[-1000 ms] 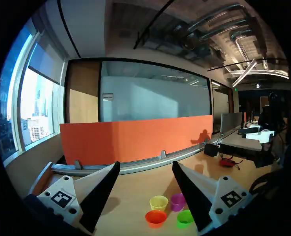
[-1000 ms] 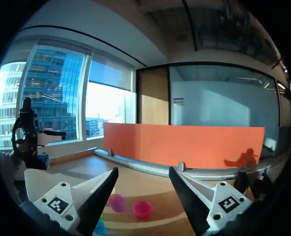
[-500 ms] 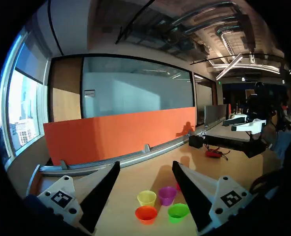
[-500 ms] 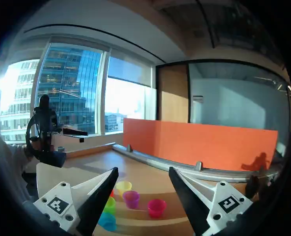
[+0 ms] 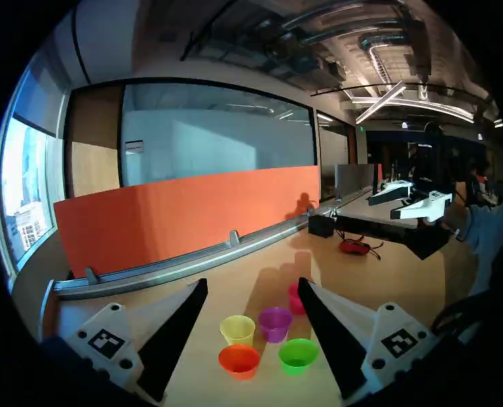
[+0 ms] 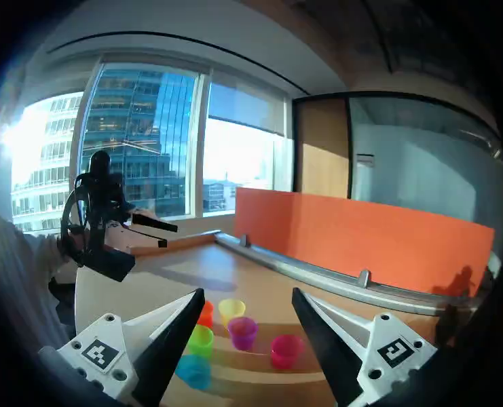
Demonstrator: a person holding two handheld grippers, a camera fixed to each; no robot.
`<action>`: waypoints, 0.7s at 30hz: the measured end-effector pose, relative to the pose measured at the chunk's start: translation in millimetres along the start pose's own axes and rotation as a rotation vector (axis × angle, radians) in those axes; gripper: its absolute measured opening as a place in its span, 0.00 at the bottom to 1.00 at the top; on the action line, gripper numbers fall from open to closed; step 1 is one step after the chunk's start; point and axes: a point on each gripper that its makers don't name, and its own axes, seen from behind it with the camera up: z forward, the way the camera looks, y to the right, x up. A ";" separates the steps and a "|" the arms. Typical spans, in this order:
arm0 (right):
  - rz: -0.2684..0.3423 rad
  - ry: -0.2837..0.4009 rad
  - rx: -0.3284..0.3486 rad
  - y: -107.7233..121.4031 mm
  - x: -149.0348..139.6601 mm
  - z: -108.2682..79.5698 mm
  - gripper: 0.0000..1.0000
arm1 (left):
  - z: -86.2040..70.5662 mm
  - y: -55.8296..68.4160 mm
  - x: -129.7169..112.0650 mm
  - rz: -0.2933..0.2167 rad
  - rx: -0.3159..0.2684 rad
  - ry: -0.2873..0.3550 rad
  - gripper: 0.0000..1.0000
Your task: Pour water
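Left gripper view: what is new there? (Mira)

The view has swung along the orange divider [image 5: 183, 210], and the purple cup [image 5: 275, 323] now sits higher between the fingers than a second ago. The yellow cup [image 5: 237, 330] stands just beside it. The orange cup [image 5: 239, 360] and the green cup [image 5: 298, 355] are nearer to the camera, and the pink cup [image 5: 294, 300] is behind it. (Tom)

And the tongs? (Mira)

The left gripper [image 5: 251, 281] is spread wide and holds nothing. The right gripper [image 6: 248, 292] is the same. Its view has also turned, so the blue cup [image 6: 193, 370], in front of the purple one, shows more fully. (Tom)

What does it mean for the pouring? (Mira)

I think both hands are only arriving over the cups on the table [image 6: 251, 268], and no cup is gripped yet. Which cup has water, I cannot tell. (Tom)
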 end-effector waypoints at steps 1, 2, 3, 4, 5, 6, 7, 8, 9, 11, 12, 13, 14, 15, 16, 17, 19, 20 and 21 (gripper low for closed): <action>-0.007 -0.006 0.011 -2.5 -2.1 0.8 0.99 | 1.3 1.7 -2.0 0.002 -0.007 -0.005 0.99; -0.015 -0.014 0.023 -5.3 -4.4 1.8 0.99 | 2.9 3.5 -4.3 0.005 -0.016 -0.010 0.99; -0.020 -0.020 0.034 -7.8 -6.5 2.5 0.99 | 4.0 5.3 -6.4 0.008 -0.023 -0.014 0.99; -0.021 -0.026 0.045 -10.5 -8.4 3.2 0.99 | 4.9 7.2 -8.7 0.011 -0.031 -0.019 0.99; -0.022 -0.032 0.057 -13.5 -10.5 4.0 0.99 | 5.8 9.3 -11.2 0.014 -0.040 -0.024 0.99; -0.023 -0.038 0.067 -15.8 -12.5 4.7 0.99 | 6.8 11.2 -13.9 0.016 -0.048 -0.029 0.99; -0.023 -0.042 0.075 -17.4 -14.6 5.4 0.99 | 8.0 13.1 -17.2 0.018 -0.055 -0.037 0.99; -0.023 -0.047 0.084 -19.2 -16.9 6.3 0.99 | 9.3 15.3 -20.9 0.020 -0.064 -0.045 0.99; -0.024 -0.051 0.092 -20.7 -19.1 7.0 0.99 | 10.6 16.9 -24.3 0.022 -0.070 -0.052 0.99; -0.026 -0.059 0.108 -23.2 -24.4 8.2 0.99 | 13.9 18.9 -31.8 0.029 -0.078 -0.069 0.99; -0.027 -0.063 0.115 -24.5 -27.1 8.6 0.99 | 15.4 19.8 -35.4 0.032 -0.081 -0.078 0.99; -0.028 -0.066 0.123 -26.1 -30.0 8.7 0.99 | 17.0 20.5 -39.4 0.035 -0.083 -0.086 0.99; -0.029 -0.071 0.131 -28.0 -33.4 8.9 0.99 | 18.7 21.3 -43.8 0.039 -0.085 -0.095 0.99; -0.030 -0.075 0.139 -29.7 -36.4 8.9 0.99 | 20.2 22.1 -47.9 0.043 -0.087 -0.103 0.99; -0.030 -0.080 0.147 -31.7 -39.6 9.0 0.99 | 21.7 23.1 -52.3 0.046 -0.090 -0.111 0.99; -0.030 -0.086 0.155 -33.9 -43.3 9.1 0.99 | 23.4 24.2 -57.3 0.049 -0.092 -0.121 0.99; -0.032 -0.099 0.167 -36.8 -50.8 9.7 0.99 | 26.2 26.5 -65.3 0.054 -0.098 -0.136 0.99; -0.033 -0.107 0.172 -38.2 -55.4 10.3 0.99 | 27.6 27.8 -69.6 0.056 -0.102 -0.144 0.99; -0.035 -0.114 0.176 -39.2 -59.4 10.8 0.99 | 28.9 29.2 -73.4 0.058 -0.106 -0.151 0.99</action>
